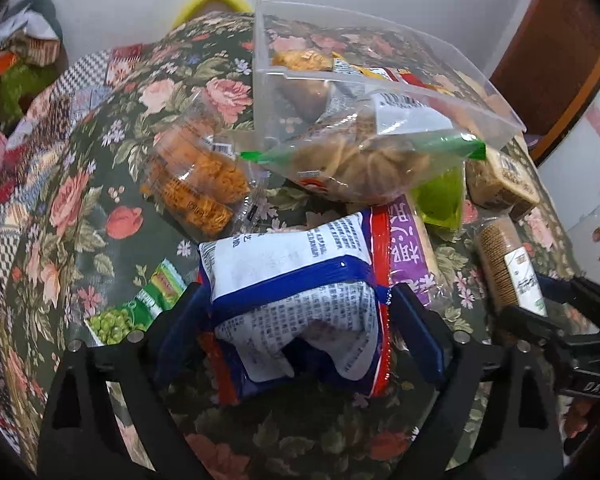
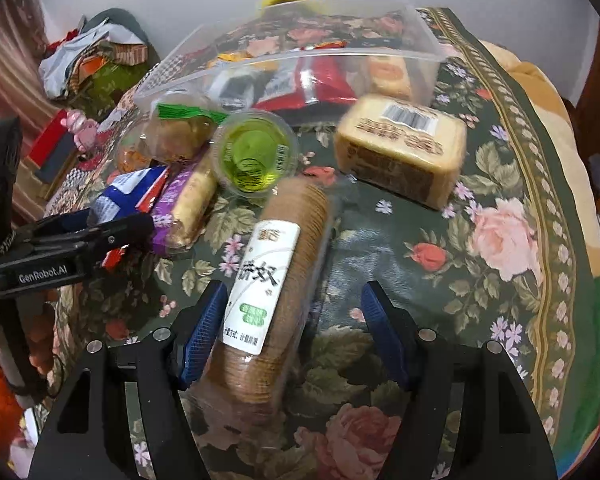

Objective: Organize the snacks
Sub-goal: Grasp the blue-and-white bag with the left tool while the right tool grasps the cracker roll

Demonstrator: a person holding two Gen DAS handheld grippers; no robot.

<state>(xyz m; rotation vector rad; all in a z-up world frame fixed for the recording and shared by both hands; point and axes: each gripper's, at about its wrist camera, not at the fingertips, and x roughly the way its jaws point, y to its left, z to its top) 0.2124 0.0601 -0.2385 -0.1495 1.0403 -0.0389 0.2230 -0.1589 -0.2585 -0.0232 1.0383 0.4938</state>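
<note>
Left gripper (image 1: 300,312) is clamped on a blue-and-white snack packet (image 1: 300,280); both blue pads press its sides and the packet bulges between them, lifted or half-lifted off the floral tablecloth (image 1: 80,184) — cannot tell which. Right gripper (image 2: 296,320) stands wide open, straddling the near end of a clear-wrapped sleeve of round biscuits (image 2: 272,280). The left pad is just beside or touching the wrap; the right pad is well apart from it. The sleeve's long axis runs almost straight ahead of the fingers, tilted slightly rightward at the far end, so the jaws would close across its narrow width. The right gripper is plainly the nearer one to it. The clear plastic bin (image 2: 424,32) sits beyond, at the far side of the table, and already holds several packets: red wrappers and a yellowish cake can be made out, the rest is unclear. Still outside the bin: a green jelly cup (image 2: 256,156) just past the sleeve's far end, a wrapped sponge cake block (image 2: 400,148) to the right, a purple-wrapped roll (image 2: 188,200), and a green-sealed bag of pastries (image 1: 360,156) leaning against the bin's near wall. Judgement: the left packet goes forward and slightly right to reach the bin; the right still needs to close.
</note>
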